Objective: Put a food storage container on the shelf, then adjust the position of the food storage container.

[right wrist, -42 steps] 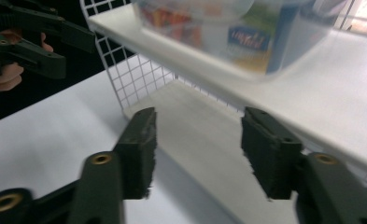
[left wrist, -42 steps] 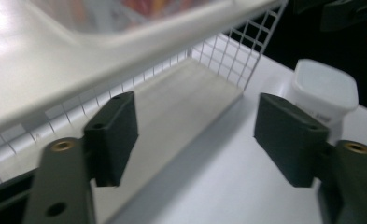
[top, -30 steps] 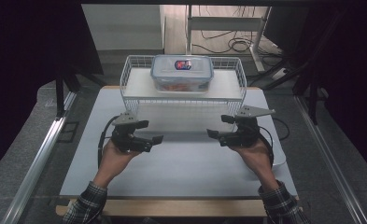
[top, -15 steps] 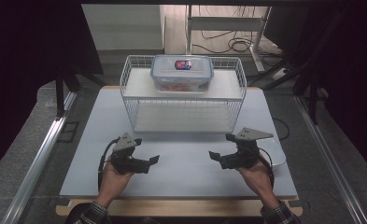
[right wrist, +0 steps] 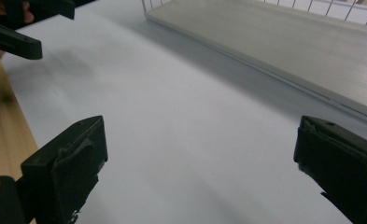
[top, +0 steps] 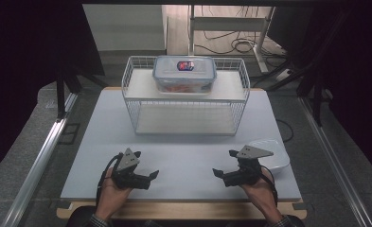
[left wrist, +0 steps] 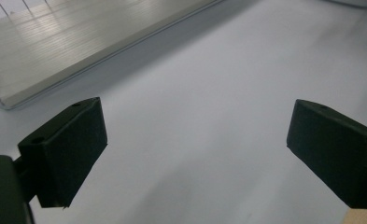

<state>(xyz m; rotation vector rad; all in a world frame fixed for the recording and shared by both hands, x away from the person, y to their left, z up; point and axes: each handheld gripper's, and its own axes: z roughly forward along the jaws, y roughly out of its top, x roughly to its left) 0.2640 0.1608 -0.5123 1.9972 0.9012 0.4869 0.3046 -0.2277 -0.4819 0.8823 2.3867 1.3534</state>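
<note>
Left gripper [top: 151, 175] at seven o'clock and right gripper [top: 217, 173] at five o'clock, fingers spread and empty, low over the worktop [top: 188, 151].

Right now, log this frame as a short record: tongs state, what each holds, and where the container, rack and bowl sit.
left tongs: open, nothing between the jaws, low over the white table near its front edge
right tongs: open, nothing held, low over the table's front right
lidded container: on the upper shelf of the wire rack, lid on
wire rack: at the table's far middle, lower shelf bare
white bowl: on the table just behind the right tongs
</note>
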